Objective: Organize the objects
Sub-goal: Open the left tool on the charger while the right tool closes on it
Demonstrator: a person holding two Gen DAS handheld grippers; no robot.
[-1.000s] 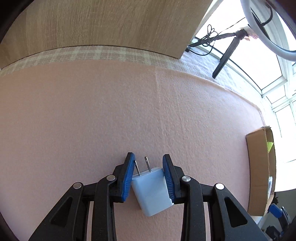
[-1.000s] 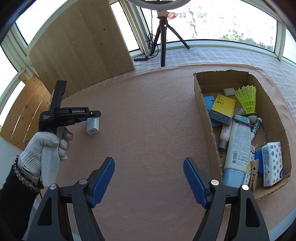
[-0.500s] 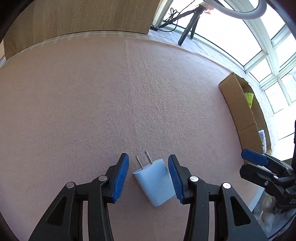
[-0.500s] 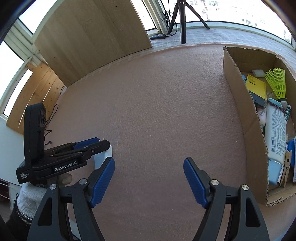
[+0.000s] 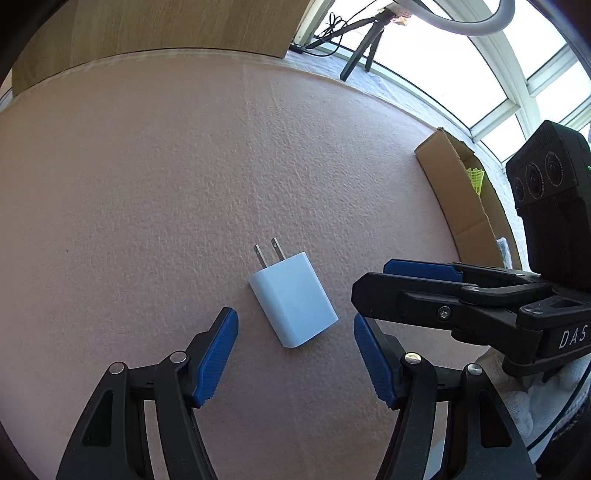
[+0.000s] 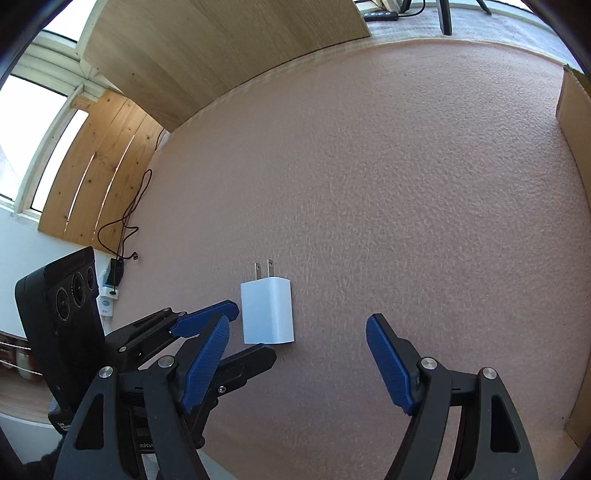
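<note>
Left wrist view: the left gripper (image 5: 295,354) has its fingers spread and still opening, and the white USB wall charger (image 5: 293,299) lies flat on the pink felt-covered desk (image 5: 147,184) between and just ahead of the blue pads, touched by neither. Its two prongs point away toward the wooden board (image 5: 166,26). The right gripper (image 5: 424,280) reaches in from the right, just beside the charger. The risk, as I judge it, is a clash: both tools crowd one small block, and a finger could knock it askew or snag a prong. This view alone shows the cardboard box (image 5: 458,192) with a yellow-green shuttlecock (image 5: 475,179) inside, plus a tripod (image 5: 360,48) by the window

Right wrist view: the right gripper (image 6: 299,354) stands with fingers wide apart and empty; the charger (image 6: 267,312) sits nearer its left pad than centred, so closing from here could push it sideways rather than pinch it squarely. The left gripper (image 6: 236,330) flanks the charger, one tip close to its near corner. Only this view shows a black cable (image 6: 125,221) trailing off the desk edge, and just a sliver of the box (image 6: 574,110)
</note>
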